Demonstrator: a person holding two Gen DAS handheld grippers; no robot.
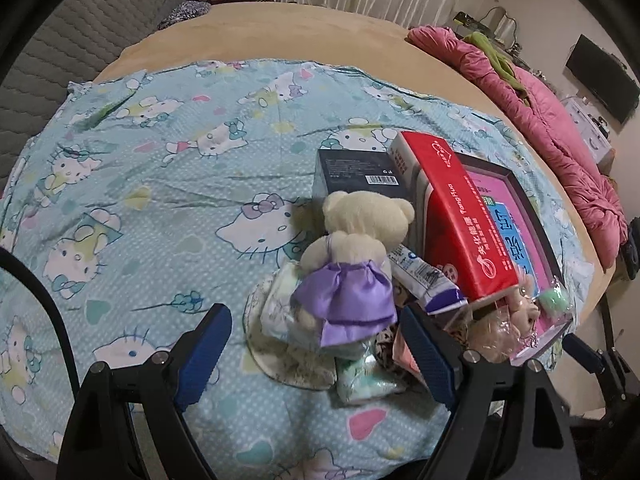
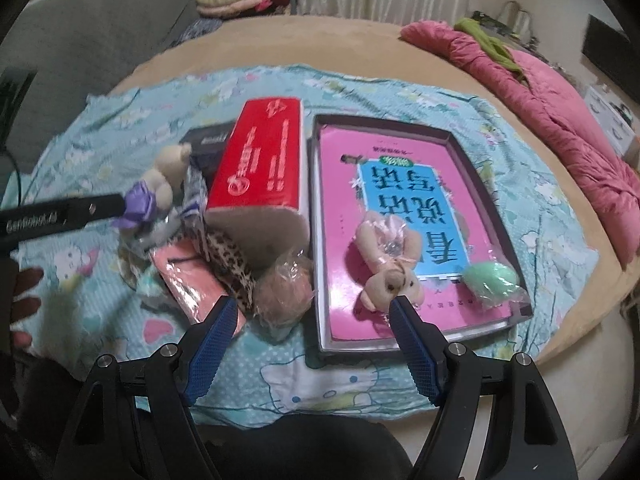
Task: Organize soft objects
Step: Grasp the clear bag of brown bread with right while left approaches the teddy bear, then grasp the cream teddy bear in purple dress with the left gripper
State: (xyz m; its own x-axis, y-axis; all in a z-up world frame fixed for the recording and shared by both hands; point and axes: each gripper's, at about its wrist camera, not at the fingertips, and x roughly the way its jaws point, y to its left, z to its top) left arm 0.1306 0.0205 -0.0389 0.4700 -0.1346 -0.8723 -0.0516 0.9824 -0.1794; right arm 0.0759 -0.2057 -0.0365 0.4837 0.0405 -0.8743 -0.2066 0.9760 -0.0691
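Left wrist view. Left gripper [image 1: 316,344]: jaws spread wide, nothing clamped, straddling the near end of the pile. Bear [image 1: 352,256]: cream plush in a purple satin dress, back to the camera, perched on crinkly wrapped packs [image 1: 280,304] on the cartoon sheet [image 1: 140,184]. It leans by a red carton [image 1: 460,216], a tube [image 1: 424,276] and a dark box [image 1: 356,176]. Judged light, squashy; satin likely slippery, so pinch the stuffed torso across the waist, not the skirt.

Right wrist view. Right gripper [image 2: 312,320]: jaws wide apart, empty. Small pink bear [image 2: 384,264]: lying in a tray [image 2: 452,136] on a pink book, touching the right fingertip [image 2: 402,308]. Green puff [image 2: 492,280]: in the tray's near corner. Wrapped peach ball [image 2: 284,288]: between carton and tray. All judged light, compressible; film wrap may slide.
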